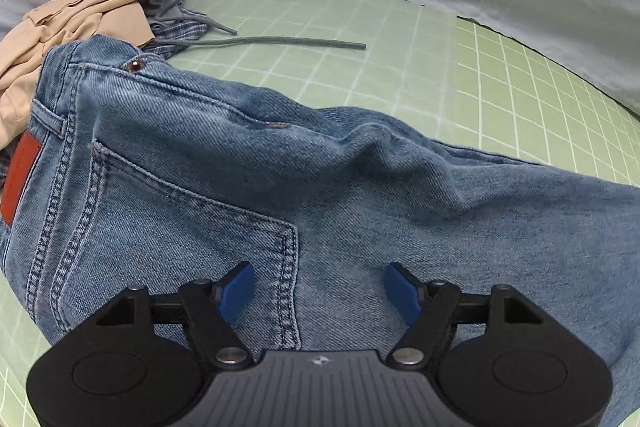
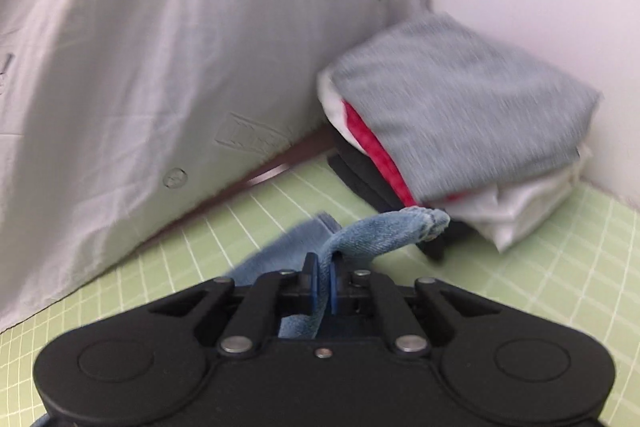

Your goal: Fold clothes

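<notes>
A pair of blue jeans (image 1: 224, 163) lies spread on the green grid mat (image 1: 400, 39), waistband and red patch at the left, back pocket toward me. My left gripper (image 1: 320, 283) hovers over the seat of the jeans with its blue pads wide apart, and no fabric is pinched between them. In the right wrist view my right gripper (image 2: 325, 283) is shut on a bunched strip of the jeans (image 2: 384, 231); the denim runs between the pads and sticks out ahead, lifted off the mat (image 2: 560, 267).
A heap of unfolded clothes, beige (image 1: 76, 15) over plaid and grey with a loose drawstring (image 1: 280, 43), lies at the back left. A folded stack (image 2: 460, 123) topped by a grey piece stands in the right corner. A white sheet (image 2: 140, 47) with carrot prints hangs behind.
</notes>
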A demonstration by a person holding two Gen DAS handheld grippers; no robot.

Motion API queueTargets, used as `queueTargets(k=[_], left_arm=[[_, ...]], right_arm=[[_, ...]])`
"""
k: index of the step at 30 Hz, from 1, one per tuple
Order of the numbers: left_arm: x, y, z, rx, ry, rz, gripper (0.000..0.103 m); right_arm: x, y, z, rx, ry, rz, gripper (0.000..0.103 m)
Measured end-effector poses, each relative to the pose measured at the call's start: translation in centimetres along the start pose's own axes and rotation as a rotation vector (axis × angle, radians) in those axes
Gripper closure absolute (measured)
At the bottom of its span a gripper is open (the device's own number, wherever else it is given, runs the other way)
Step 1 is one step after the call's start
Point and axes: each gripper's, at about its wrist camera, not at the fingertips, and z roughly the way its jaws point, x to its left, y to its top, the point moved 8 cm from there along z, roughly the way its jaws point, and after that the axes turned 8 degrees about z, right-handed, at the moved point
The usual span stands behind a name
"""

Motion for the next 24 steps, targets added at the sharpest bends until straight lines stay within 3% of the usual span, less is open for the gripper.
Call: queueTargets(k=[3,8,9,10,11,15,19,22,24], left_arm=[[-0.4,-0.2,0.1,0.000,0.015,0.029,0.026],[-0.5,-0.2,0.1,0.000,0.008,0.035,0.021],[-0.5,-0.1,0.1,0.002,0.006,0.035,0.020],[-0.6,-0.1,0.2,0.003,0.005,0.035,0.019],[-0.7,0.0,0.3,0.004,0.005,0.036,0.017],[-0.8,0.2,0.4,0.011,0.005,0.035,0.014],[-0.8,0.2,0.5,0.018,0.000,0.042,0.014],[-0.5,0.1,0.1,0.031,0.006,0.051,0.014],[0.1,-0.1,-0.4,0.030,0.024,0.041,0.014]], right_arm=[[0.2,-0.4,0.6,0.007,-0.035,-0.038,0.096],[-5.9,-6.0,3.1,0.219,-0.239,0.158,0.091],[-6.8,-6.7,2.9,0.232,-0.259,0.188,0.085],[-7.4,-7.2,2.7,0.230,-0.266,0.206,0.070],[-7.9,-7.5,2.5,0.230,-0.267,0.215,0.062],[-8.8,-8.2,2.4,0.246,-0.243,0.259,0.060],[-8.7,-8.5,2.6,0.246,-0.242,0.236,0.076],[-8.1,-8.3,2.7,0.257,-0.263,0.194,0.075],[-7.6,-8.6,2.0,0.279,-0.233,0.215,0.071]])
